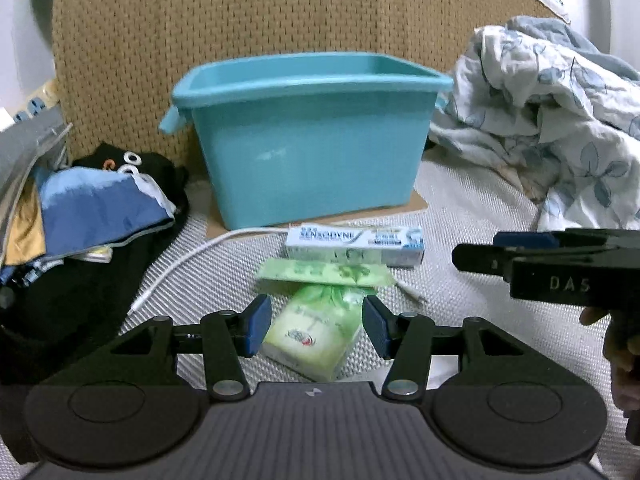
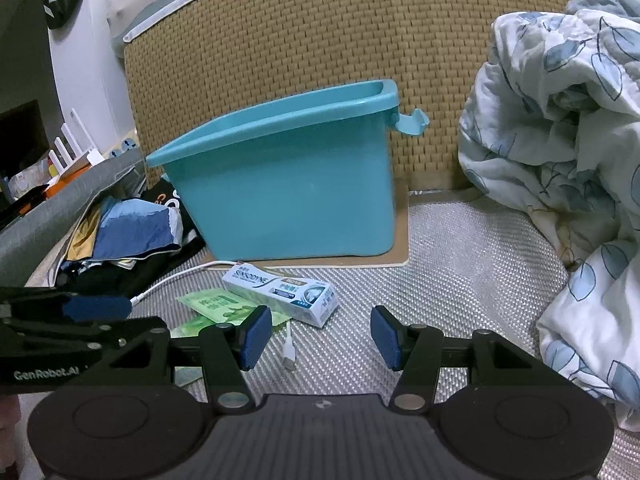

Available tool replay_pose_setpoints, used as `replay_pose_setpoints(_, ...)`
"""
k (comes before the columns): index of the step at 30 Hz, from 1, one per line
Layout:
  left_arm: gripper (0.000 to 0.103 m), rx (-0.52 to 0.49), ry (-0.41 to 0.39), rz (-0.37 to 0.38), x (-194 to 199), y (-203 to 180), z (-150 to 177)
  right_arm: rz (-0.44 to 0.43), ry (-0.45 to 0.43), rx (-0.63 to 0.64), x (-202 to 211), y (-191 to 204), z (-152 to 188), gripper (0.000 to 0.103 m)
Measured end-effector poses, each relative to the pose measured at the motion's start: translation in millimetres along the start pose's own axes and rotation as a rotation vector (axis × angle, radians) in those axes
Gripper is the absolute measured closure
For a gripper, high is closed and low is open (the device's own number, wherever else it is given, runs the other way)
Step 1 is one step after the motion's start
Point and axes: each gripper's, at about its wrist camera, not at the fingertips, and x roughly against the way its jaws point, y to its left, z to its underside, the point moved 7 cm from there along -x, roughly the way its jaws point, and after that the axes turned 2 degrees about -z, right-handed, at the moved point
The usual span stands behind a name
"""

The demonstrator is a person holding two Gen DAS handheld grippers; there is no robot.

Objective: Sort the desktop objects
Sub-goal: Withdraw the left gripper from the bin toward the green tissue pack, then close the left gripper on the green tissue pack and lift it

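Both grippers angle downward. Left gripper (image 1: 316, 326), jaws spread, straddles a green tissue pack (image 1: 316, 332) at lower centre without pressing it; right gripper (image 2: 320, 334), spread, holds nothing above the woven mat (image 2: 460, 280).

The inside of the blue bin (image 1: 308, 148) is hidden by its wall. The near end of the green tissue pack (image 1: 316, 332) disappears behind the left claw (image 1: 315, 326). The quilt (image 2: 568, 168) is cut off at the right edge

Black hand-held gripper (image 1: 316, 326), blue pads (image 1: 259, 322), silver screws
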Motion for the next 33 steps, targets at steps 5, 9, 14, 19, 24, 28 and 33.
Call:
replay_pose_setpoints(5,0.042,0.015,0.022,0.004,-9.8,3.2,5.6,0.002,0.009,0.01,-1.4,1.5,2.3,0.044)
replay_pose_setpoints(9,0.042,-0.001,0.037,-0.001,-16.7,4.0,9.6,0.006,0.013,0.027,-1.8,3.0,3.2,0.044)
replay_pose_setpoints(14,0.04,0.006,0.052,0.007,-24.7,4.5,11.7,0.004,0.016,0.027,-2.8,3.2,3.5,0.044)
replay_pose_setpoints(19,0.037,0.004,0.063,0.01,-32.8,3.1,10.1,0.0,0.022,0.028,-3.5,4.0,4.3,0.044)
replay_pose_setpoints(24,0.033,-0.001,0.071,0.008,-38.8,1.6,9.2,0.0,0.021,0.026,-3.2,3.4,4.0,0.044)
replay_pose_setpoints(28,0.032,-0.01,0.078,0.008,-42.8,1.0,10.2,0.0,0.022,0.025,-3.3,3.4,4.0,0.044)
replay_pose_setpoints(33,0.03,-0.017,0.088,0.004,-47.9,1.1,11.3,-0.002,0.023,0.026,-3.2,3.7,4.2,0.044)
